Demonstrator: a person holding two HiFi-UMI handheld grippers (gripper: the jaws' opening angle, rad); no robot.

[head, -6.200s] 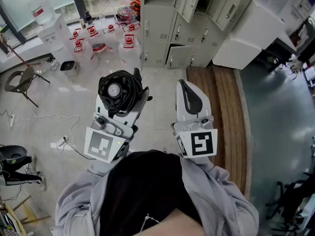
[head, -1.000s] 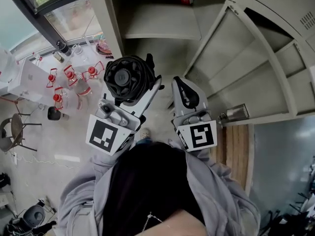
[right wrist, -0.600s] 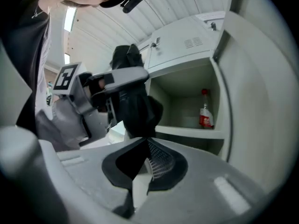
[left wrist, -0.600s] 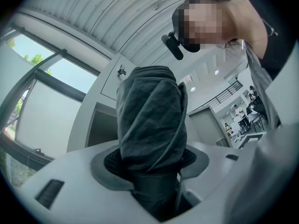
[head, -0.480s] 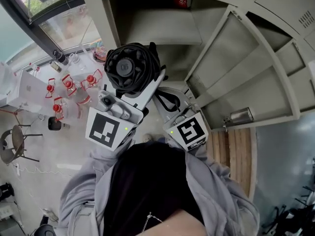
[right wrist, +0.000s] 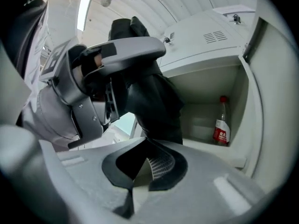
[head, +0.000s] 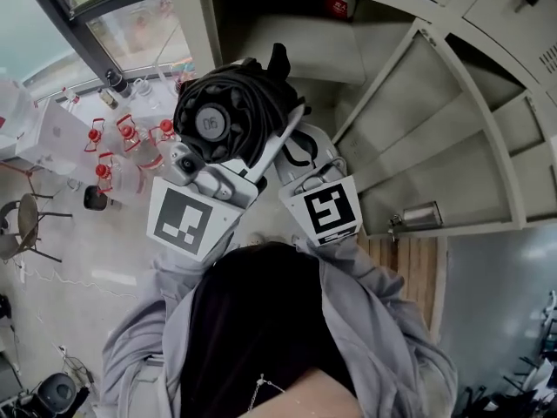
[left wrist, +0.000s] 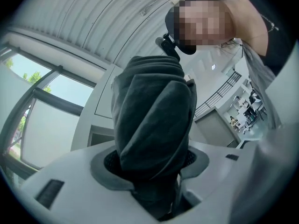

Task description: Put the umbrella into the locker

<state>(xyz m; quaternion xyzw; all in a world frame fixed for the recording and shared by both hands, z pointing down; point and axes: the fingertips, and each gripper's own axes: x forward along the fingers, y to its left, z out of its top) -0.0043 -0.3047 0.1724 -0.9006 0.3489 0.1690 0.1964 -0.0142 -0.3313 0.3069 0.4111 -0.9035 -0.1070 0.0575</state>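
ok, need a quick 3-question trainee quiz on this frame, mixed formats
1. Multiple choice: which gripper grips the folded umbrella? A left, B right, C both.
2. True or false: the open locker compartment in front of the person is empty.
3. Short answer: how do the right gripper's jaws stand?

Key:
1. A. The left gripper is clamped on it.
2. False. A red-labelled bottle stands inside.
3. Shut, with nothing between them.
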